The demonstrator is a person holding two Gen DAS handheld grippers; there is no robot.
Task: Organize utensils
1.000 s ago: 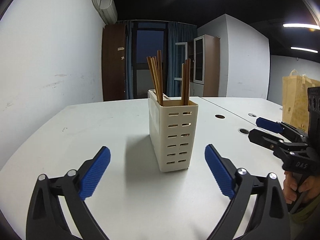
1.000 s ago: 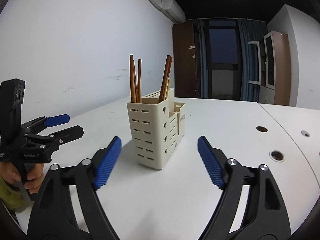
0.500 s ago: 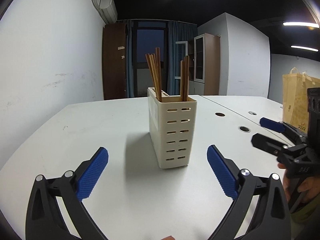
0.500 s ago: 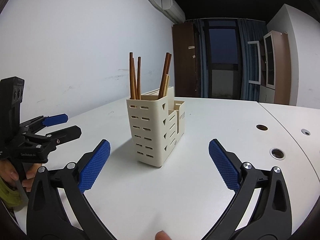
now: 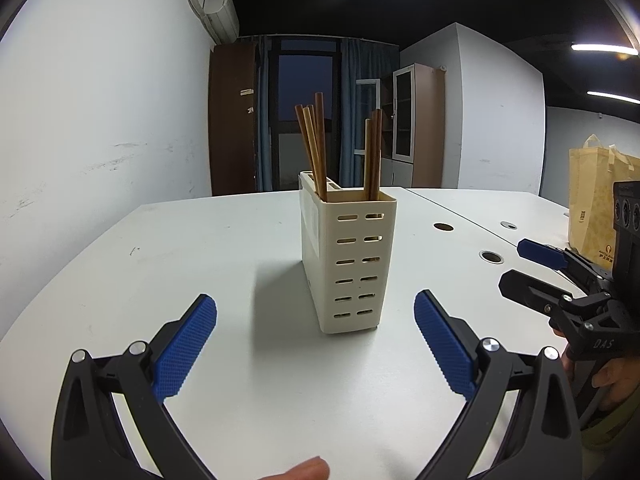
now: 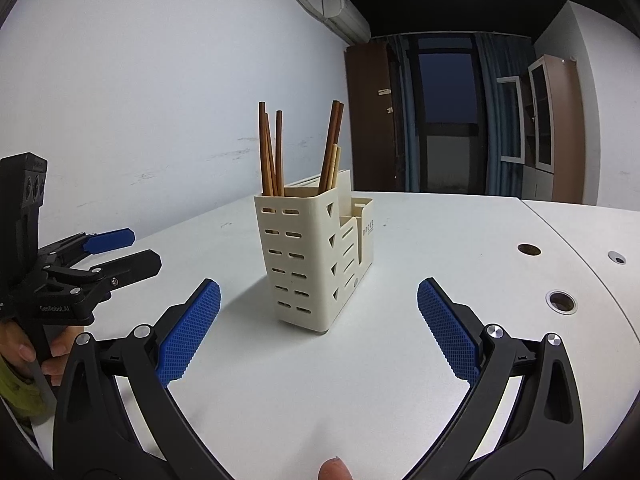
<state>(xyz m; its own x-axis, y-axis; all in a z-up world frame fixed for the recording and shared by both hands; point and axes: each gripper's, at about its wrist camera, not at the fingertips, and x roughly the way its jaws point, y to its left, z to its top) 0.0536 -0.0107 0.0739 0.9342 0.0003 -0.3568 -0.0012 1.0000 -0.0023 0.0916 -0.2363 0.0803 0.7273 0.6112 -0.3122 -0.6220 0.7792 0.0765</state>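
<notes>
A cream slotted utensil holder (image 5: 352, 264) (image 6: 316, 260) stands upright on the white table (image 5: 180, 264) (image 6: 460, 240). Several brown wooden chopsticks (image 5: 316, 148) (image 6: 272, 152) stick up out of its tallest compartment. My left gripper (image 5: 316, 312) is open, nothing between its blue pads, a short way in front of the holder; it also shows at the left of the right wrist view as the left gripper (image 6: 128, 248). My right gripper (image 6: 318, 296) is open wide and empty, facing the holder's corner, and shows at the right of the left wrist view as the right gripper (image 5: 520, 266).
Round cable holes (image 5: 491, 256) (image 6: 561, 302) sit in the table to the right. A brown paper bag (image 5: 596, 208) stands at the far right. A white wall runs along the table's left side. A person's fingertip (image 5: 304, 470) (image 6: 334, 470) shows at each frame's bottom edge.
Both grippers' jaws have spread wider apart. The holder and chopsticks have stayed in place. A fingertip has come into view at the bottom of both views.
</notes>
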